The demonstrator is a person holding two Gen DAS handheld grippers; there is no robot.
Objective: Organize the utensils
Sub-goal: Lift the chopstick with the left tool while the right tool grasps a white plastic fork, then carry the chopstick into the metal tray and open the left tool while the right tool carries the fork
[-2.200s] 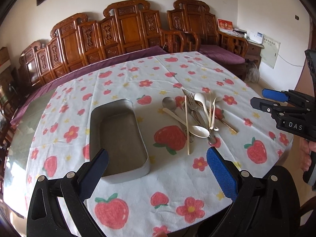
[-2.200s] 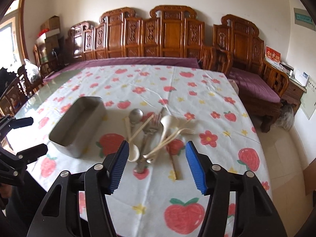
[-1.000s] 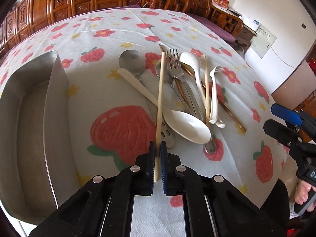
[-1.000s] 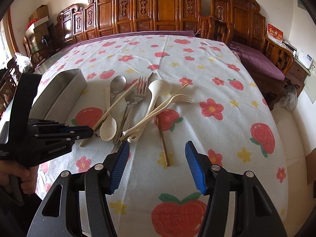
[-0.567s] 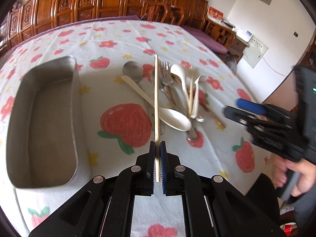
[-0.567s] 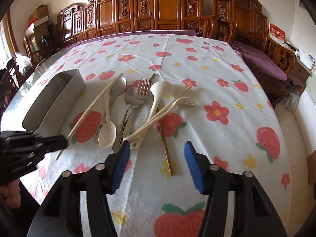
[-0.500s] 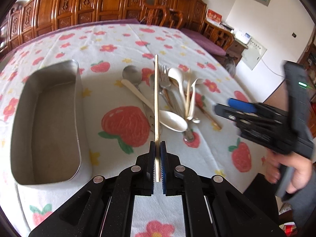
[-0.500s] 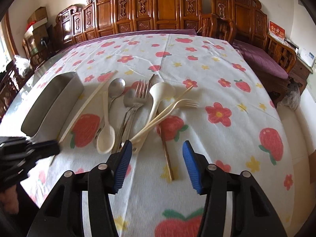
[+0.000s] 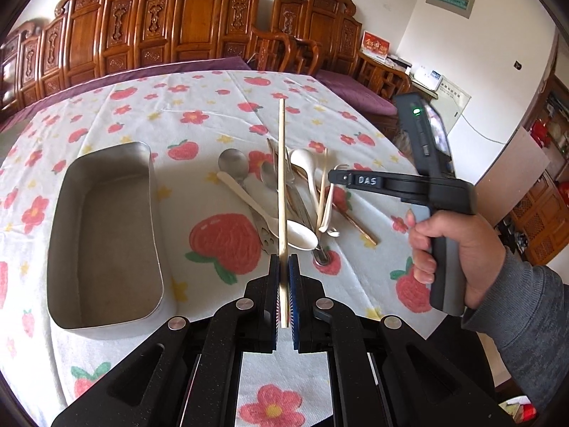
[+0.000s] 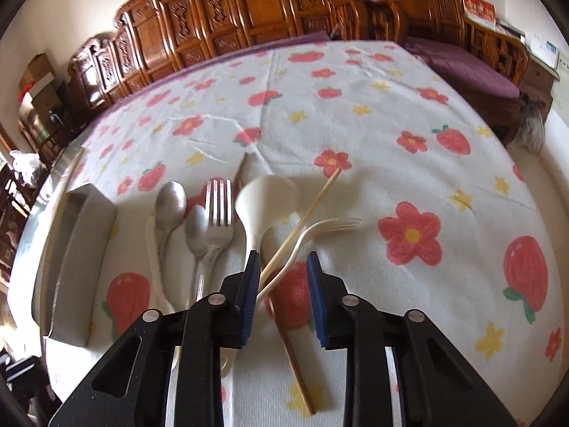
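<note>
Two chopsticks are in play, one per hand. In the left wrist view a pale chopstick point(image 9: 282, 192) is clamped between the jaws of the left gripper point(image 9: 283, 286); its long axis runs straight up the frame from the jaws, lifted clear of the pile of utensils point(image 9: 284, 195) that lies at the centre of the surface point(image 9: 199, 106). The metal tray point(image 9: 103, 235) is seen at the left of that frame, its long axis running roughly parallel to the held stick, so a sideways carry toward the left edge of the frame is judged to be what the coming move turns on.

In the right wrist view the jaws of the right gripper point(image 10: 282, 291) are closing, not yet clenched. Between them two crossing shafts are seen: a second chopstick point(image 10: 302, 220) that slants from the lower centre toward the upper right, and the handle of a cream plastic fork point(image 10: 313, 231). Whether the pads touch either one cannot be told. A white ladle-shaped spoon point(image 10: 263, 199) lies just left of the jaws.
</note>
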